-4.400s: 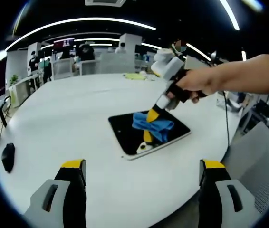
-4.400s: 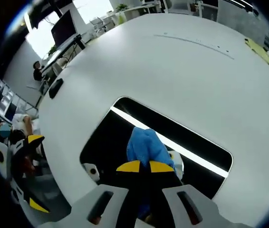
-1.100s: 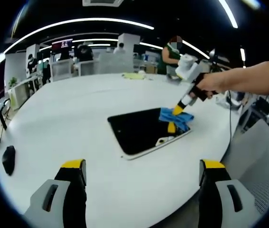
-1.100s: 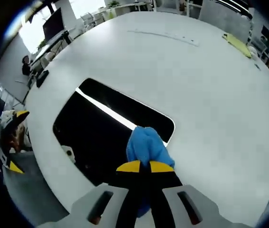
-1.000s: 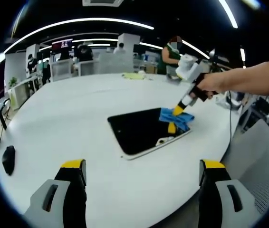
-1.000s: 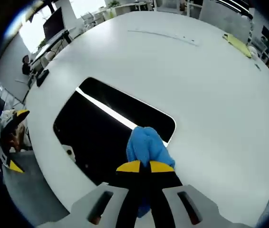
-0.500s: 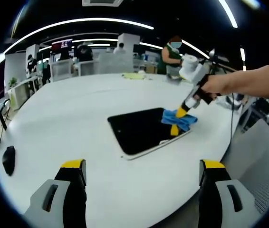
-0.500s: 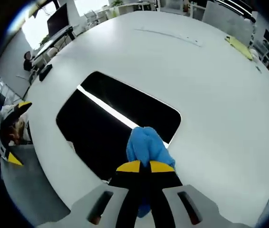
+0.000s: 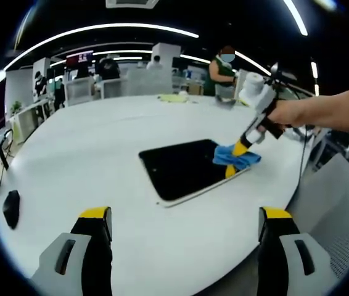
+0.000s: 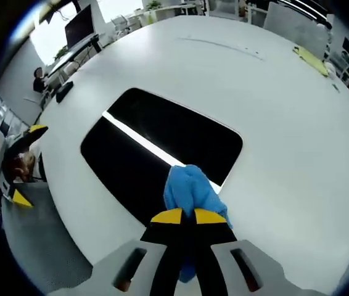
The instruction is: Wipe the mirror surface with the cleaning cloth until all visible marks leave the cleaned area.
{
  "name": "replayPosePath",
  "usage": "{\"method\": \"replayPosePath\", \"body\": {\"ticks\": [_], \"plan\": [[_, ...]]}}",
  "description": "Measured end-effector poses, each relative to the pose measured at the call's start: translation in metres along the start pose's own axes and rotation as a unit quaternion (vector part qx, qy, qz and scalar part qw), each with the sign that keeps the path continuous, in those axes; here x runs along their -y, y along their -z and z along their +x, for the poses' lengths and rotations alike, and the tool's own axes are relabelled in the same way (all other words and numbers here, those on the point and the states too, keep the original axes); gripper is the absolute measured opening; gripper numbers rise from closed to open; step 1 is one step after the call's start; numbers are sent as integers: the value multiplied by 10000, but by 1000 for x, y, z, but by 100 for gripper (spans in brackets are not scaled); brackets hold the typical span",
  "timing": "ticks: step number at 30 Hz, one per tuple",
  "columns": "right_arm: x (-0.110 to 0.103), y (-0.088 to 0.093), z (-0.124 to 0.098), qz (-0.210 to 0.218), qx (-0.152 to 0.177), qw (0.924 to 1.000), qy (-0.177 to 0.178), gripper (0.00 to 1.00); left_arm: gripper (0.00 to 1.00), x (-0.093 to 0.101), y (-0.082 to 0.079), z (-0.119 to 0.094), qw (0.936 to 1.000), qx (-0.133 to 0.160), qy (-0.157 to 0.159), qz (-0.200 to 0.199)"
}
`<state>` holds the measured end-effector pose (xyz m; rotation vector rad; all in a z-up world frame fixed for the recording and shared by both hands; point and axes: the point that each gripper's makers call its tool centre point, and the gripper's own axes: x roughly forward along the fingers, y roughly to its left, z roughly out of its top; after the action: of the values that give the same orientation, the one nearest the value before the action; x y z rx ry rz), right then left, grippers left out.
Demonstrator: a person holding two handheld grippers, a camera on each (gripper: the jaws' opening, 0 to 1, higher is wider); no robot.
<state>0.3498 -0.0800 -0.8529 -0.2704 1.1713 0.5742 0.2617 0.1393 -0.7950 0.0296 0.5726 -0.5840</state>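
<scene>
Setting: a large white table (image 9: 88,154) in an open office, with ceiling light strips overhead and people standing at the far desks.
Mirror: a dark rectangular mirror (image 9: 184,172) with rounded corners lies flat near the middle of the table; in the right gripper view it reflects a bright bar of ceiling light (image 10: 143,145).
Cloth: a bunched blue cleaning cloth (image 10: 190,188) sits on the mirror's edge nearest the right gripper, overlapping onto the white tabletop; in the left gripper view it is at the mirror's right-hand corner.
Right gripper: the right gripper (image 10: 182,216) has its yellow-tipped jaws clenched on the cloth, pressing it down at the mirror's rim; in the left gripper view a person's hand (image 9: 291,114) holds it slanted down toward the glass.
Left gripper: the left gripper (image 9: 184,225) hangs over the near edge of the table, well apart from the mirror, its jaws spread wide with nothing between them.
Other items: a small black object (image 9: 10,206) lies near the table's left edge; a yellow sheet (image 9: 174,98) lies on the far side.
</scene>
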Motion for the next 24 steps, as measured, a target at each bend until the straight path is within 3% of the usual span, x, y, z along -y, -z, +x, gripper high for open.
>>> {"method": "replayPosePath", "body": {"ticks": [24], "plan": [[-9, 5, 0, 85, -18, 9999, -148, 0, 99, 1, -1, 0, 10000, -12, 13, 49]]}}
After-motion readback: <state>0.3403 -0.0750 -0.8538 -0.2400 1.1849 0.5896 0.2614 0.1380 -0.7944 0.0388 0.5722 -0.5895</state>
